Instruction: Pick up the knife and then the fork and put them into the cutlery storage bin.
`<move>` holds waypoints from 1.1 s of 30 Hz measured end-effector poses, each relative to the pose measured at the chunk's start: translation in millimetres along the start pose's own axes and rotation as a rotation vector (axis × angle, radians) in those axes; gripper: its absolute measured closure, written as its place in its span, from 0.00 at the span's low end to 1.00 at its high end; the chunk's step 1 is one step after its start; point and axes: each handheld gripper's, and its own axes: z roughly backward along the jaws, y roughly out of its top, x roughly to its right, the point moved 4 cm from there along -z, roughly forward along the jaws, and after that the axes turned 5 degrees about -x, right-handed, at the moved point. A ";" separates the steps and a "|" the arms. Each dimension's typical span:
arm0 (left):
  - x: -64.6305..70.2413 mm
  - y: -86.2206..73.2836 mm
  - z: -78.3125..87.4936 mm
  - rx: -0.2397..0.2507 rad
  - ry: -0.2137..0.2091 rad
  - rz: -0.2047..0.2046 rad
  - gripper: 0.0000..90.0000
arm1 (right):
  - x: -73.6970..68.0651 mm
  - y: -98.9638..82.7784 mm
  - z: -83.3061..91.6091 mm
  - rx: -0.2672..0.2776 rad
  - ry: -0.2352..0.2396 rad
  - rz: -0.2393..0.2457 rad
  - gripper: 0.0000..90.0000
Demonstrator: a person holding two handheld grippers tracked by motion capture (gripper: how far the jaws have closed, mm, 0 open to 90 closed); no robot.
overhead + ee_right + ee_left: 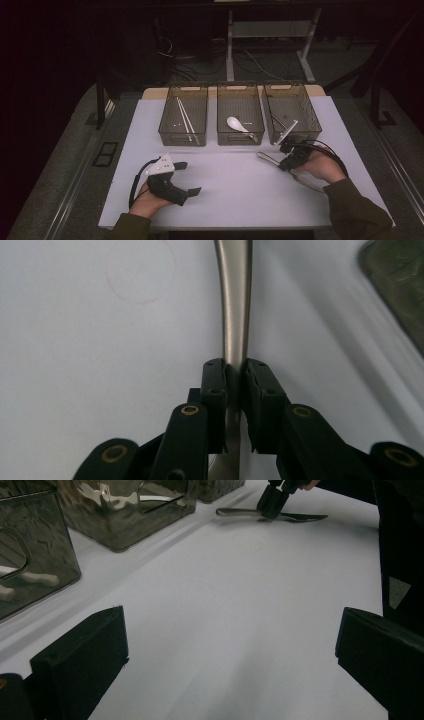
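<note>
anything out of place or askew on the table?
One oddity: in the right bin a pale utensil leans tilted against the front wall, not lying flat like the chopsticks and white spoon in the other bins. The metal utensil on the table is clamped by the right gripper. No spills or damage.

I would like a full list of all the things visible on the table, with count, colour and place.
table: one, white top, under everything.
bins: three, smoky clear, in a row at the far side.
chopsticks: one pair, pale, in the left bin.
spoon: one, white, in the middle bin.
metal utensil: one, silver, lying before the right bin.
left tongs: black, open, over bare table.
right tongs: black, shut on the metal utensil's handle.
</note>
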 end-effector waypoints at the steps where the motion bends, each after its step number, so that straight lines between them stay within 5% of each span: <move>1: 0.1 0.0 0.1 0.000 0.000 0.000 0.00 | 0.9 0.0 2.6 0.018 -0.003 -0.006 0.88; 9: -0.5 -0.3 -0.1 -0.003 0.002 0.000 0.00 | 8.9 -4.5 21.2 0.124 0.027 -0.070 0.88; 33: 0.2 -0.4 -4.5 -0.009 0.003 -0.004 0.00 | 41.5 -10.9 76.4 0.363 0.013 -0.194 0.88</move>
